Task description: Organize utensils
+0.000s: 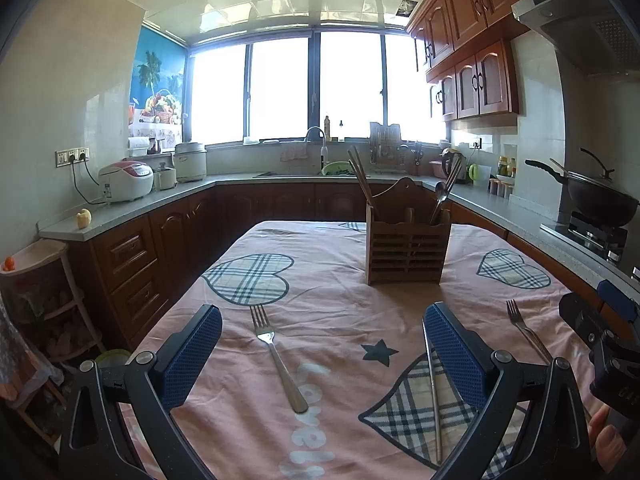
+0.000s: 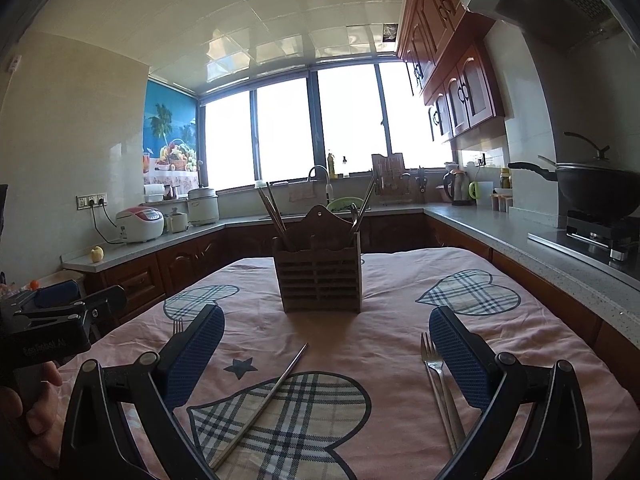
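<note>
A wooden utensil holder (image 1: 408,248) (image 2: 320,276) stands upright at mid-table, with wooden chopsticks in its left slot and a spoon in its right. In the left wrist view my left gripper (image 1: 323,310) is open just above the cloth. A steel fork (image 1: 276,356) lies between its fingers, untouched, and a metal chopstick (image 1: 432,392) lies along its right finger. A second fork (image 1: 528,336) lies further right. In the right wrist view my right gripper (image 2: 327,312) is open and empty. The metal chopstick (image 2: 264,400) lies slanted between its fingers, and the second fork (image 2: 440,384) lies beside its right finger.
The table carries a pink cloth (image 1: 328,280) with plaid hearts. Grey counters wrap around it: rice cookers (image 1: 126,182) on the left, a sink (image 1: 320,172) under the window, and a wok on a stove (image 1: 600,200) on the right. A hand (image 2: 24,404) holds the left gripper.
</note>
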`<state>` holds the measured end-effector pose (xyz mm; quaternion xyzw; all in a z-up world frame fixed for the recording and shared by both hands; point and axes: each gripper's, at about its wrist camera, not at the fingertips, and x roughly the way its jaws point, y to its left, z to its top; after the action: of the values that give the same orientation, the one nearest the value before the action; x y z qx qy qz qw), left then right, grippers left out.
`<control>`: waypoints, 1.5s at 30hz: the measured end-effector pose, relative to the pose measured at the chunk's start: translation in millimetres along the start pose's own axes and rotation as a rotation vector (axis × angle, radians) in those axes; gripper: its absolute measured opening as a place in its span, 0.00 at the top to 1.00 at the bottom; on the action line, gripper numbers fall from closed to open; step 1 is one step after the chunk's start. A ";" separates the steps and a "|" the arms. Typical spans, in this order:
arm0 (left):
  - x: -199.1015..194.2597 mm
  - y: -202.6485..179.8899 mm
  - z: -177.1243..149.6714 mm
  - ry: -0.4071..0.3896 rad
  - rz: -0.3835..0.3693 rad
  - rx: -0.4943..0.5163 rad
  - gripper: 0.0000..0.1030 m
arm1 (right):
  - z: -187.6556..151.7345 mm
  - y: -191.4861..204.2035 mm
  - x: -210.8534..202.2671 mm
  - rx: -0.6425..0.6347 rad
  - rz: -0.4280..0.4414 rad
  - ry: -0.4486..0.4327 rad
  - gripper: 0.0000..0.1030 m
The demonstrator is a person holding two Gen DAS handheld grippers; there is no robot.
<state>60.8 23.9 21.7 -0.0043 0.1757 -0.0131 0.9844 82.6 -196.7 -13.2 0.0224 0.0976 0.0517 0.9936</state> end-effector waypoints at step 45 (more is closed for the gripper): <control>1.3 -0.7 -1.4 0.005 -0.003 0.001 0.01 | 1.7 2.9 0.2 -0.003 0.010 0.005 0.00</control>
<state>61.5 23.2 20.0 -0.0042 0.1783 -0.0149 0.9838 82.8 -193.8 -11.4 0.0214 0.0998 0.0566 0.9932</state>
